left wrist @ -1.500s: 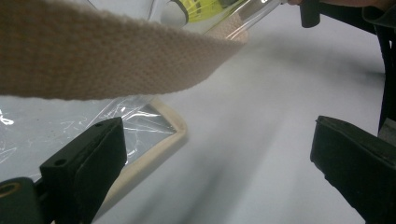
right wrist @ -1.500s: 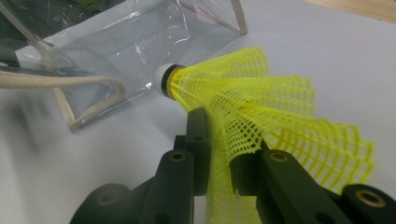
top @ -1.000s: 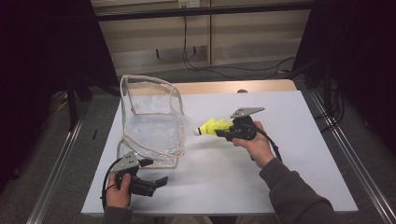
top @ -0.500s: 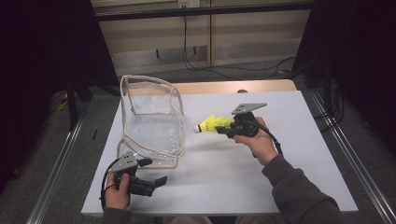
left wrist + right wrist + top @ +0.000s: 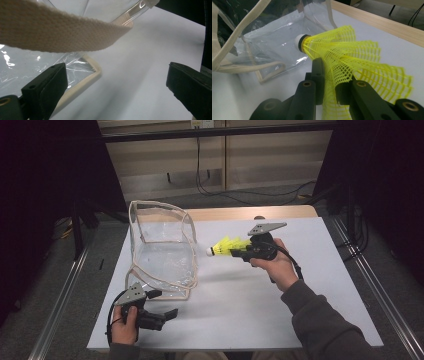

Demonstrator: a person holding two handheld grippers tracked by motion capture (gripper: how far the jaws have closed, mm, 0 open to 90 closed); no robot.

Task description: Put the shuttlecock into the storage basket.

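Yellow plastic mesh fills the grip of the right gripper (image 5: pixel 239 251): its two black jaws are clamped on the flattened skirt of a shuttlecock (image 5: pixel 228 246), which is held above the white table cover (image 5: pixel 310 285) with its white cork tip pointing toward the clear bag (image 5: pixel 162 251). In the right gripper view the shuttlecock (image 5: pixel 352 65) bends where the jaws squeeze it, the skirt fanning out on either side of them, and the round white tip sits just short of the bag's transparent side wall (image 5: pixel 279 47). The tip and the bag look close but apart.

Clear bag stands upright on the left half of the cover, edged in cream webbing, with its mouth open upward and a cream strap (image 5: pixel 150 287) looping down onto the cover in front of it.

Left gripper (image 5: pixel 172 313) rests low at the near left corner of the cover, held in the person's left hand (image 5: pixel 125 327), just in front of the bag's strap. Its jaws stand wide apart with nothing between them; in the left gripper view the cream strap (image 5: pixel 55 32) crosses overhead and the bag's cream-edged bottom corner (image 5: pixel 93 72) lies just beyond the left-hand jaw, not touched by it
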